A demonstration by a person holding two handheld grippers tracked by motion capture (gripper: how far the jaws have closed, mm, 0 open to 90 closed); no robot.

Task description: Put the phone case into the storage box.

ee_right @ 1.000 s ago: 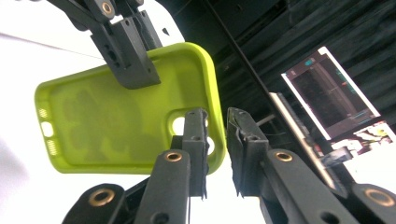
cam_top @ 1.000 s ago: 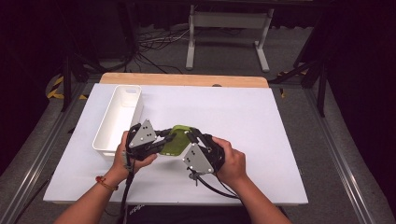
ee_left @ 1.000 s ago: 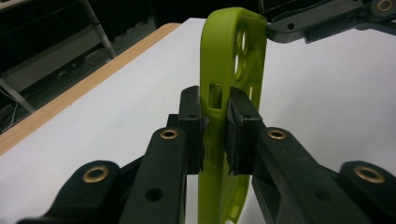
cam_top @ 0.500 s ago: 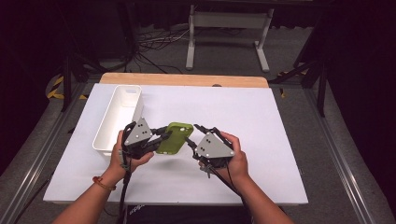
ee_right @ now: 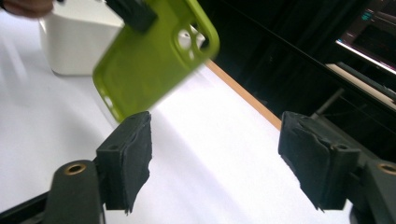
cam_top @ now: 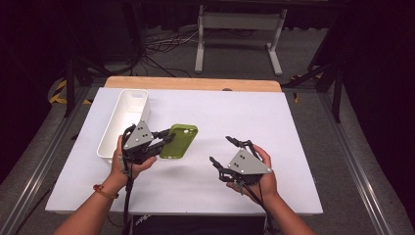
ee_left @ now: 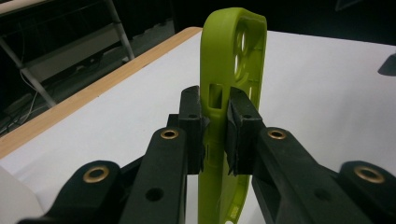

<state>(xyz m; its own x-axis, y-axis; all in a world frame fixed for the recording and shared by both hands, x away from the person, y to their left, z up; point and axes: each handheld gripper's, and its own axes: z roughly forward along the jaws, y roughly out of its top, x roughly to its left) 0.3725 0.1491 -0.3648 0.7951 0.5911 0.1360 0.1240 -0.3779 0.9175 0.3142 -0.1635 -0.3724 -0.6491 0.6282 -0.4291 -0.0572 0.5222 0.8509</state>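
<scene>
With the left tongs (cam_top: 164, 138) clamped on the green phone case (cam_top: 179, 142) above the counter (cam_top: 293, 147) beside the white bin (cam_top: 122, 122), and the right tongs (cam_top: 226, 152) just spread empty, carry it level to the bin.

bg: dark room | floor (cam_top: 303, 58): grey carpet, cables (cam_top: 161, 41) | metal stand (cam_top: 238, 29) behind table (cam_top: 274, 117)

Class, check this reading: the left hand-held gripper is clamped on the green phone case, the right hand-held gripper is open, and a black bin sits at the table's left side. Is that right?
Not quite: the bin is white, not black, as the high view shows. The rest stands: the left hand-held gripper is clamped on the green phone case, and the right hand-held gripper is open, its jaws having just been opening with nothing between them.
</scene>
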